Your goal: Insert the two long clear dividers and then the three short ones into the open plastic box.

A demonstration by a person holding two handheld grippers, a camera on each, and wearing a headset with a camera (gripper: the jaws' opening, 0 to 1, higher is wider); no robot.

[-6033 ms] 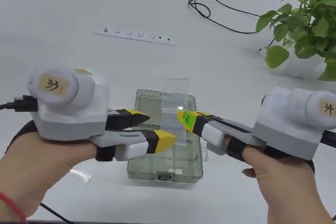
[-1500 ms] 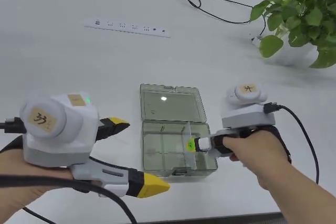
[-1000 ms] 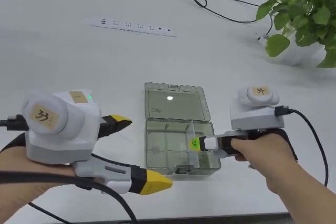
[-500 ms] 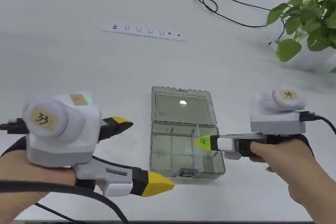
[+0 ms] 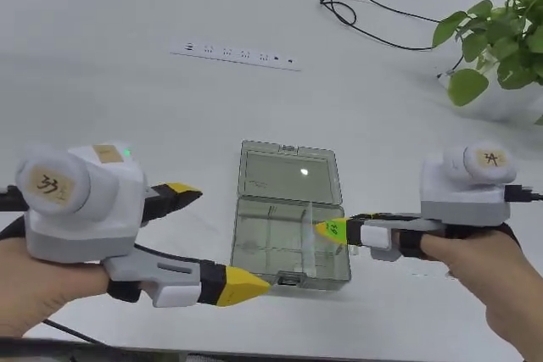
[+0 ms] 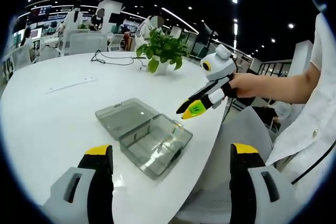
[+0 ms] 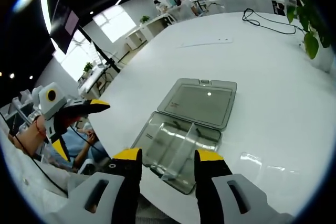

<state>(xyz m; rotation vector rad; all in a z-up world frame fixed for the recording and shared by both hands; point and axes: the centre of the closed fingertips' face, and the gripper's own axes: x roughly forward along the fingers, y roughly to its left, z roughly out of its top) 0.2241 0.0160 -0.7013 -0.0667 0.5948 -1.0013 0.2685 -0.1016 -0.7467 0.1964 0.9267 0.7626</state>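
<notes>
Smoky plastic box (image 5: 288,174) lies open on the table (image 5: 102,82), with 1 clear divider (image 5: 310,239) upright inside. Left gripper (image 5: 222,236), sticker "33", has its jaws wide apart and empty. Right gripper (image 5: 331,229), maybe "34", jaws apart by the box's right edge. 1 power strip (image 5: 238,54) and 1 plant (image 5: 501,23) beyond.

Smoky grey box (image 5: 288,214), white table (image 5: 127,99), green plant leaves (image 5: 465,84)

The clear dividers (image 5: 307,231) inside the box (image 5: 288,174) are too faint to count. The right gripper (image 5: 327,229) has its jaws over part of the box's right wall. Right of the box, in the right gripper view, a glassy piece (image 7: 252,160) on the desk (image 7: 273,77) is too blurred to name. Beyond the box, the plant (image 5: 501,27) is cut off by the edge.
</notes>
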